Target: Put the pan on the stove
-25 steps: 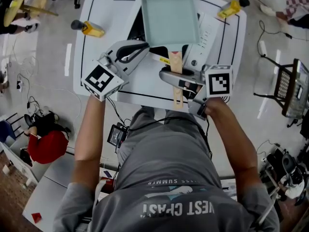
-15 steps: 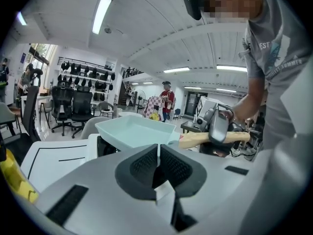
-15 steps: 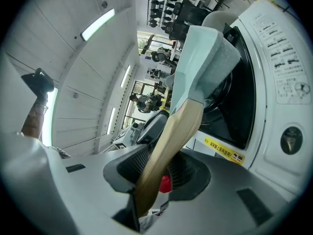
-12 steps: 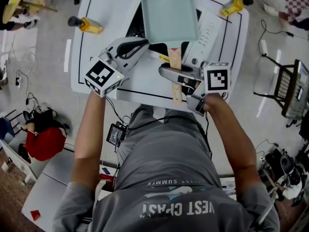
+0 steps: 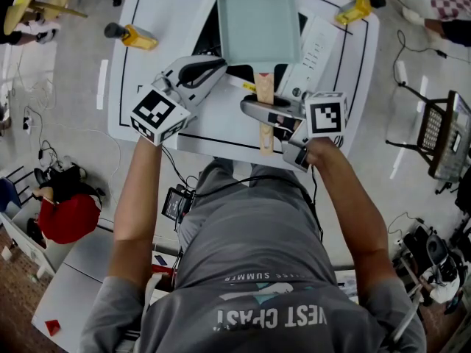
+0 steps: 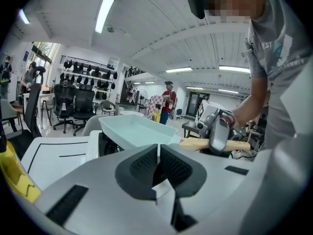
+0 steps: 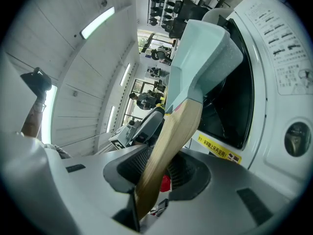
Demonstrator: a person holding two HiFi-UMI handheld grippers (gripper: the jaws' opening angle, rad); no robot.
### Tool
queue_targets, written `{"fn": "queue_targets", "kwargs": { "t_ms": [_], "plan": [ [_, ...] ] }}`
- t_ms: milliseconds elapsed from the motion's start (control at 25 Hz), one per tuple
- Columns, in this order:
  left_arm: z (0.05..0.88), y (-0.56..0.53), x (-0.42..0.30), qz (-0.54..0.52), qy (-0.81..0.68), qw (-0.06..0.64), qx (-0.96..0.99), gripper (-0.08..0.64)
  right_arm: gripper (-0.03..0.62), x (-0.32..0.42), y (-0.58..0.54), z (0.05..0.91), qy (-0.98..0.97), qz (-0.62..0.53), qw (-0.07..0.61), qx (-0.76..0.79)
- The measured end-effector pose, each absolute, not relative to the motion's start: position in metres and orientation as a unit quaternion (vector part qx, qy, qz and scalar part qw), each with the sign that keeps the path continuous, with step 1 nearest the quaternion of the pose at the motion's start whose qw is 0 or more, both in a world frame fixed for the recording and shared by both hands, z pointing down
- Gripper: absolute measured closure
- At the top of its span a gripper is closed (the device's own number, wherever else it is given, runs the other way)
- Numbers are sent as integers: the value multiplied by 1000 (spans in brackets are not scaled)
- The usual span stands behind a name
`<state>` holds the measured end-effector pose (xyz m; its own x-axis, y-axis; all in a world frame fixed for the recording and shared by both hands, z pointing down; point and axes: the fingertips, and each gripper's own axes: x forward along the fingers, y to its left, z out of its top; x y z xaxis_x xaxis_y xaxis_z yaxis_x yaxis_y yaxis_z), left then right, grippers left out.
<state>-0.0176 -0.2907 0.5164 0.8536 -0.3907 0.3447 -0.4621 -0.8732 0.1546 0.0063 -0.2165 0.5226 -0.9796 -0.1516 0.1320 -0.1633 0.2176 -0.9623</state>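
My right gripper (image 5: 257, 110) is clamped on the pan's wooden handle (image 5: 265, 134). Its jaws are partway apart, with the wood filling the gap between the pads. The pale green pan (image 5: 259, 20) is over the black top of the stove (image 5: 313, 50) on the white table (image 5: 151, 20) (whether it actually rests on the glass, I cannot tell). My left gripper (image 5: 210, 68) is closed on nothing, just left of the pan's near edge.
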Motion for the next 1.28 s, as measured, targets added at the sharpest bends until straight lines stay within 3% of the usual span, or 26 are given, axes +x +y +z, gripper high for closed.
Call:
{"fn": "queue_targets", "kwargs": {
  "t_ms": [440, 760, 1280],
  "plan": [
    [517, -285, -24, 165, -221, 116, 954, 546, 437, 10, -218, 528, -786, 603, 40, 134],
    [502, -274, -40, 165, -223, 107, 955, 546, 377, 29, -223, 530, -772, 599, 44, 207],
    [462, -248, -63, 165, -231, 80, 956, 546, 385, 95, -231, 505, -761, 519, 42, 388]
  ]
}}
